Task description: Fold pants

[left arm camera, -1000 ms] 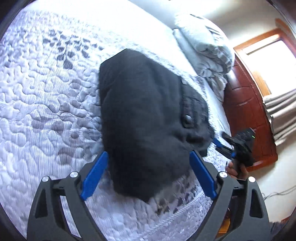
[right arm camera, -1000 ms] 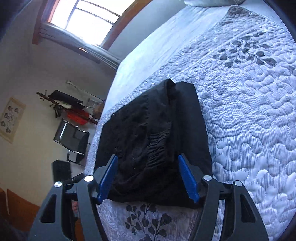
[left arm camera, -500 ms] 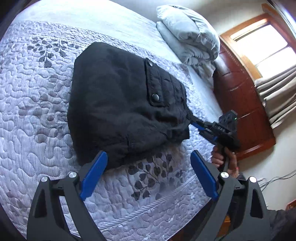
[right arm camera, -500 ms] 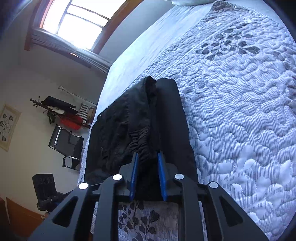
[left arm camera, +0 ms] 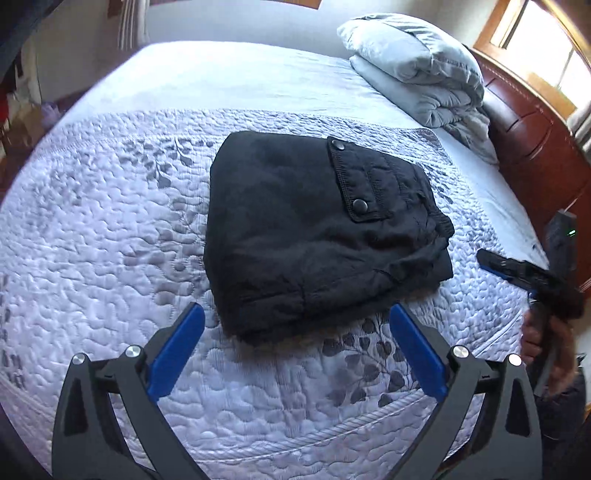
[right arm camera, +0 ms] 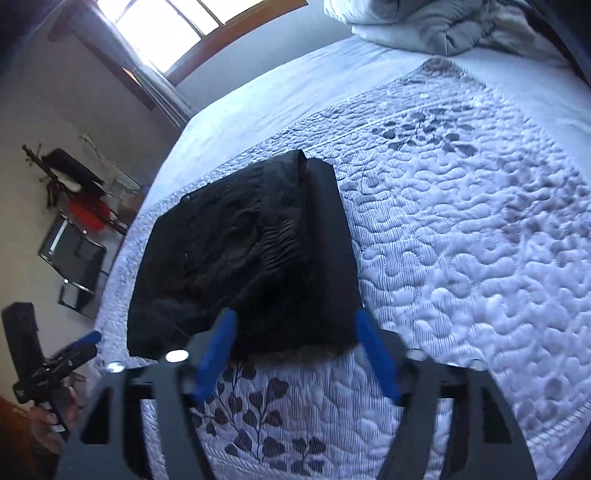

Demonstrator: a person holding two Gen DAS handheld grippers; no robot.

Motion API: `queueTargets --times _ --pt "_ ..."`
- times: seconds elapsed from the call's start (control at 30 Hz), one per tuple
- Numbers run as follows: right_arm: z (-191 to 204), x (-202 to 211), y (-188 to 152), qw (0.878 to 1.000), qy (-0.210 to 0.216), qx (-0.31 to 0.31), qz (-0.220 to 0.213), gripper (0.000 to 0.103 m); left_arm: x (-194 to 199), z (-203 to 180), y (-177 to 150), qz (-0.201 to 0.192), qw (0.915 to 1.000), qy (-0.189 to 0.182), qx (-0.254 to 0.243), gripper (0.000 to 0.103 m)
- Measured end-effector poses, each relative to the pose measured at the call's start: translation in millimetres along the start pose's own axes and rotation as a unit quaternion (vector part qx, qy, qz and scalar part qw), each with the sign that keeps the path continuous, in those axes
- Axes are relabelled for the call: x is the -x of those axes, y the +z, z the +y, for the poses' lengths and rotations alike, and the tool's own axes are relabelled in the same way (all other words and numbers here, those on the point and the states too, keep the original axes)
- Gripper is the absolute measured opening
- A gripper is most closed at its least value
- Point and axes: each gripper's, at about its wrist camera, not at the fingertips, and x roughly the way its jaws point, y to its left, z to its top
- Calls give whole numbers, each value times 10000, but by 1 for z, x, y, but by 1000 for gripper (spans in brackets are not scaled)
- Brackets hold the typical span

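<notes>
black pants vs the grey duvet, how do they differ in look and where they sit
The black pants are a flat, squared bundle on the patterned quilt; the grey duvet is a puffy, loose stack near the headboard. The pants show snap buttons; the duvet is plain. Both are folded.

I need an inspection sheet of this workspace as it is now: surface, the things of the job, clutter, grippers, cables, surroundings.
Surface: quilted bedspread with leaf pattern, covering the bed.
Job's things: black pants folded into a compact bundle, snap pocket flap on top, lying near the bed edge.
Clutter: folded grey duvet at the far end of the bed.
Grippers: left gripper open, apart from the pants; right gripper open, just before the bundle.
Cables: nothing seen.
Surroundings: wooden headboard, window, black chair.
</notes>
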Motion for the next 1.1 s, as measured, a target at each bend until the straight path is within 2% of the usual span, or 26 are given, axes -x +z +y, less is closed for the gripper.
queueTargets --times 0.07,0.1,0.2,0.43,0.67,0.8,0.9,1.0,1.1 --pt "15 13 -5 9997 -184 119 -137 96 5 -6 -3 -27 9997 202 -116 100" --pt "21 18 -7 9994 -278 148 -176 99 9 -10 -5 -36 9992 370 -171 100" --pt "39 34 -13 9989 -380 130 -240 99 18 -15 -11 -69 9984 510 -229 100" --pt "63 57 -29 9977 -614 77 -276 99 38 -25 -25 -153 9985 486 -178 100" --pt "82 73 -40 9945 -942 342 -314 99 63 -21 -33 -366 9971 665 62 100" --pt "94 81 -46 9938 -957 483 -308 99 84 -19 -37 -574 9954 719 258 100" --pt "105 87 -50 9919 -1021 659 -362 99 97 -19 -38 -671 9950 696 243 100" --pt "116 89 -56 9901 -1059 850 -361 99 110 -22 -39 -783 9930 855 216 100" --pt "124 90 -61 9892 -1040 970 -348 99 123 -27 -41 -903 9925 809 135 100"
